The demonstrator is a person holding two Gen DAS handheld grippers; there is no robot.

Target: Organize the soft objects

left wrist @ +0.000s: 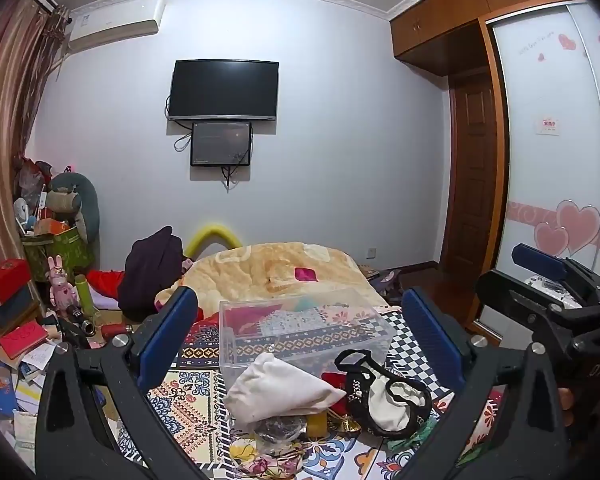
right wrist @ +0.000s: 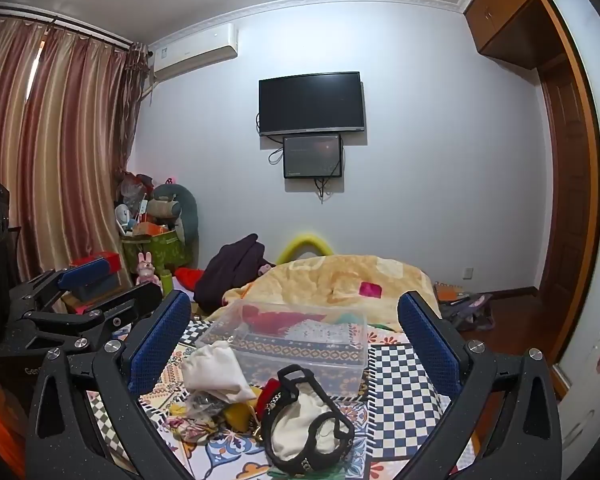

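A: Where's the soft stuff?

B: A crumpled cream cloth bag (left wrist: 278,390) and a white pouch with black lace trim (left wrist: 386,394) lie side by side on the patterned bedspread (left wrist: 188,396), against the near wall of the clear plastic box (left wrist: 304,330).

A: Which gripper is better placed?

B: The left gripper (left wrist: 300,338) has the cream bag almost dead ahead, slightly left of centre, its long axis running crosswise. The right gripper (right wrist: 294,344) looks onto the lace pouch (right wrist: 306,426), low and centred. I'd judge each is nearer its own item.

A: Jaws?

B: Both spread wide, holding nothing, hanging above the pile without touching it.
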